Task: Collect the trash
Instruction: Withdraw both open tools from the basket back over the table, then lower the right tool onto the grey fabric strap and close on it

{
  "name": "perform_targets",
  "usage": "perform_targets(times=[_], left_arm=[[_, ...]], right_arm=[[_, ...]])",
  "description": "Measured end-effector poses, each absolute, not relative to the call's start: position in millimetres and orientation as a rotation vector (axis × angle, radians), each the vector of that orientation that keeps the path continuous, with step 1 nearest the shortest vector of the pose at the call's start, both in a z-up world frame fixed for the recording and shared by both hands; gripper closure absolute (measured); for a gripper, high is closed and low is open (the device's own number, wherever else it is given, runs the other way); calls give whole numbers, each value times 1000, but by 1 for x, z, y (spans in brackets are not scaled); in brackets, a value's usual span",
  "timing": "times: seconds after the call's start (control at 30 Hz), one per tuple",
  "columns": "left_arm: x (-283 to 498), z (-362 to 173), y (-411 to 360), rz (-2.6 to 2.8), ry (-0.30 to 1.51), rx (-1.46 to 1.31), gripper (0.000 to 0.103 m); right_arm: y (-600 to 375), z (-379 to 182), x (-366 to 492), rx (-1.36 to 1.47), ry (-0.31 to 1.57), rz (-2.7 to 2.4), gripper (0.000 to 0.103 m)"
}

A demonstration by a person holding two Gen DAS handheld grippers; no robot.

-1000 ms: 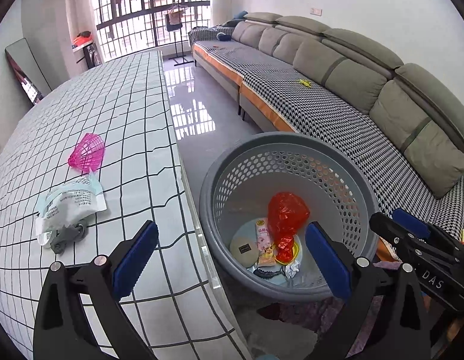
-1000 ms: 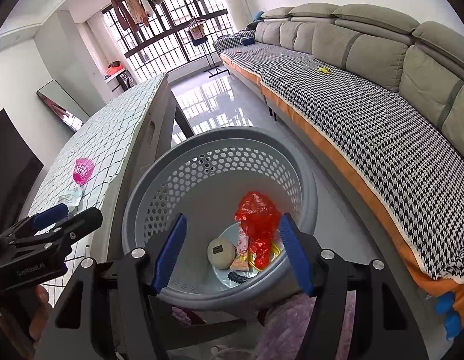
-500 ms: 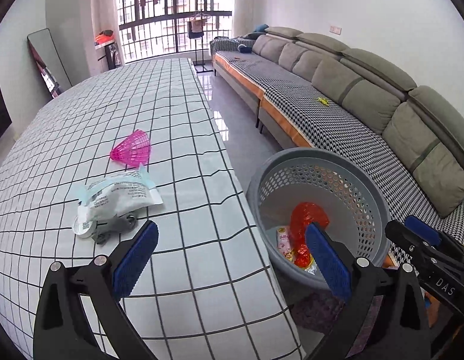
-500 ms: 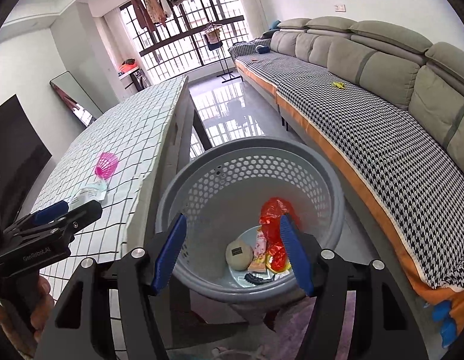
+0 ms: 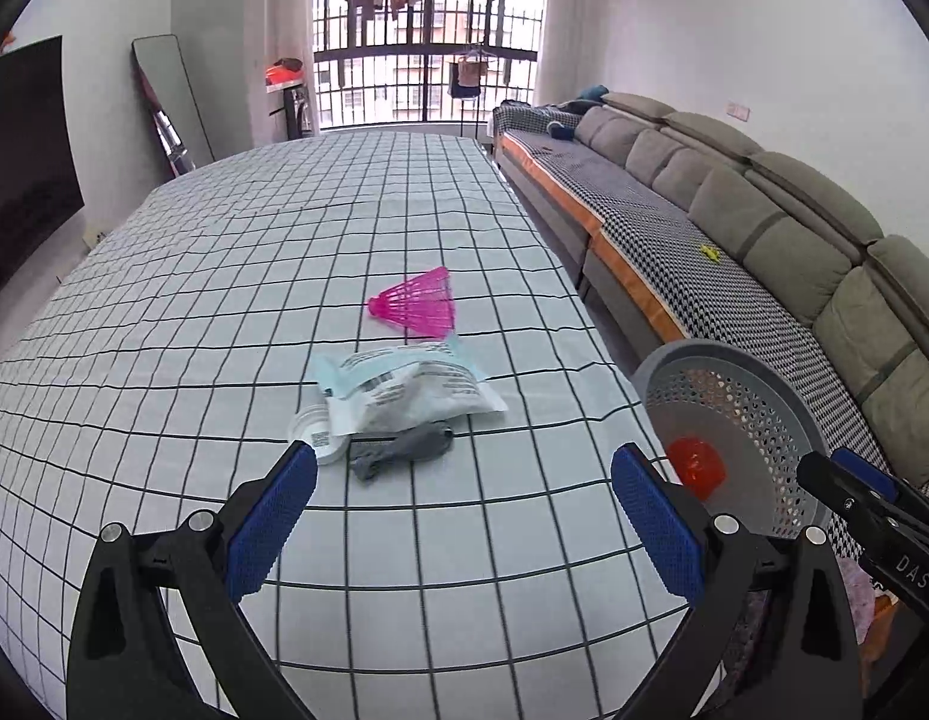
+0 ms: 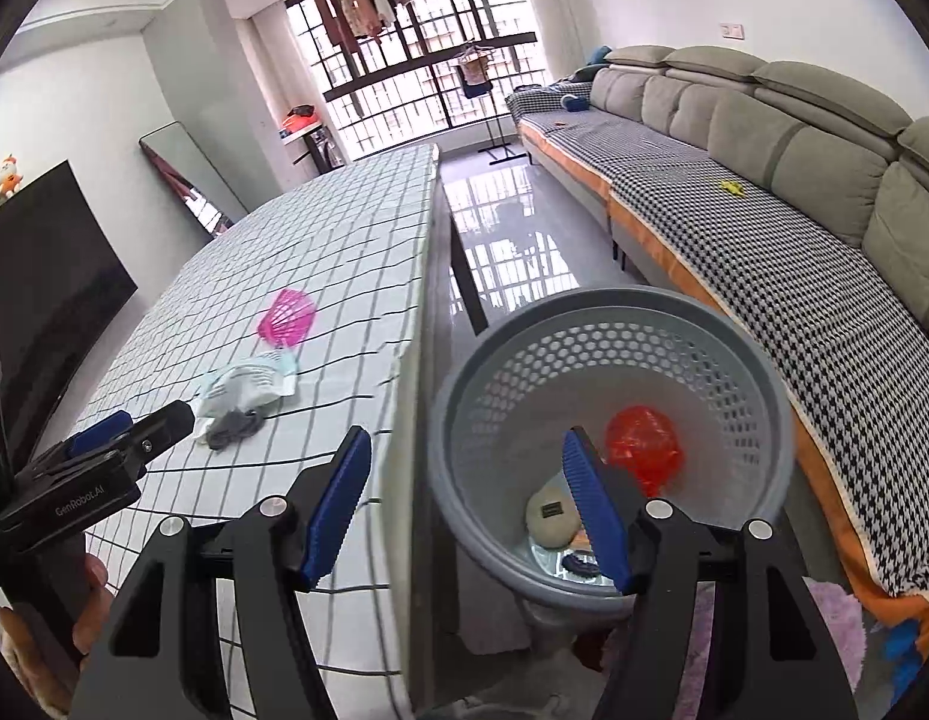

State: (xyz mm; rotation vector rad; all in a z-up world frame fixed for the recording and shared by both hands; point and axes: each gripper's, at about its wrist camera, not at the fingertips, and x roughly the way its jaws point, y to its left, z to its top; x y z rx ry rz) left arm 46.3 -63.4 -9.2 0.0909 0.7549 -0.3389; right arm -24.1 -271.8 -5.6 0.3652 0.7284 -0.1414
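1. Left wrist view: your left claw (image 5: 461,504) hangs spread wide and empty above the counter (image 5: 164,312), which wears a white cloth with a black grid. Three pieces are still to collect, by my reading: the pink shuttlecock (image 5: 417,304), the crumpled white packet (image 5: 407,383) just nearer you, and the grey scrap (image 5: 404,449) touching the packet's front edge, beside a small clear lid (image 5: 319,435). The grey basket (image 5: 743,420) stands past the counter's right edge with a red wrapper (image 5: 695,466) already in it.
2. Right wrist view: your right claw (image 6: 464,510) is likewise spread with nothing between its pads, straddling the counter edge and the basket. Inside you can see the red wrapper, a round beige lump (image 6: 548,517) and a few smaller bits, so part of the job looks done.
3. The room: a long grey sofa (image 6: 794,138) runs along the right wall, a barred window (image 6: 416,72) with hanging laundry at the far end, and a glossy tiled floor (image 6: 506,240) between.
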Motion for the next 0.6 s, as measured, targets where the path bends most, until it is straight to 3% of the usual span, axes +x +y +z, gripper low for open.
perform_targets(times=[0.6], left_arm=[[62, -30, 32, -186, 798, 66, 6]], right_arm=[[-181, -16, 32, 265, 810, 42, 39]])
